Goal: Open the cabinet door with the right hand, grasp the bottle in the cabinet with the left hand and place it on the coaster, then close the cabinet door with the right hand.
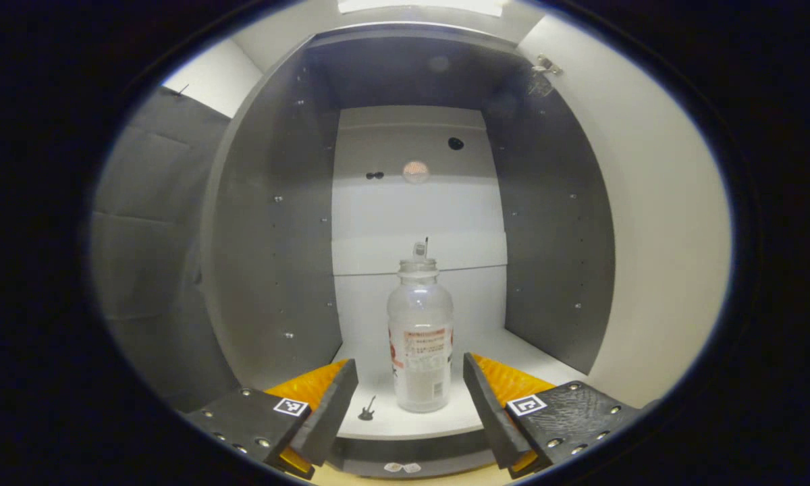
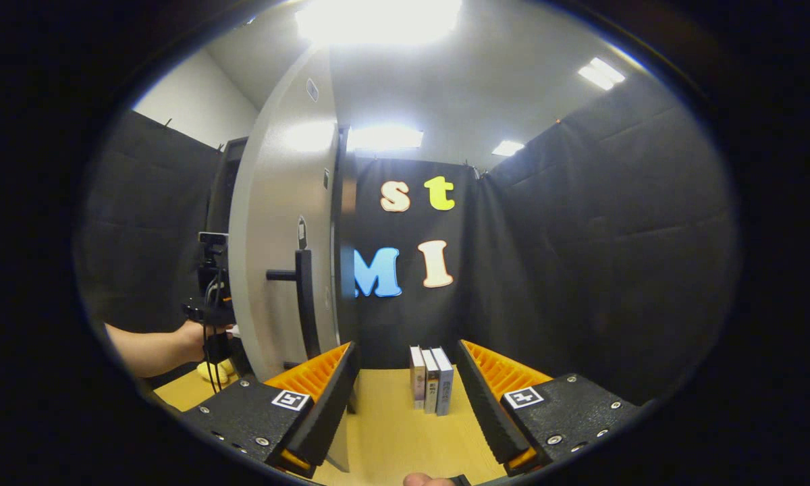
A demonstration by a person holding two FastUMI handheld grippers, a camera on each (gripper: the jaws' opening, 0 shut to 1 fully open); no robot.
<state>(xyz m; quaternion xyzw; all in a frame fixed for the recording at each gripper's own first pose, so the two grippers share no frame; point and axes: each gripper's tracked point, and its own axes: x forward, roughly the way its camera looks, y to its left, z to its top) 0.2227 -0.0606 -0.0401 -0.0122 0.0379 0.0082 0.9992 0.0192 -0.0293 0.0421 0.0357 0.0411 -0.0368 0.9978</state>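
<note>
glaring ceiling lights (image 2: 378, 17), fisheye-warped edges

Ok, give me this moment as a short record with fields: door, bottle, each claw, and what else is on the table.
door: cabinet door swung open, its handle free
bottle: bottle upright on the cabinet shelf, ungrasped
left claw: left claw open, fingers either side of the bottle, short of it
right claw: right claw open, holding nothing, beside the door
table: books standing upright on the table

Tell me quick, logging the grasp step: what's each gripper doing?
Left gripper: open, aimed at the bottle, not holding it.
Right gripper: open, holding nothing, beside the door.
</note>
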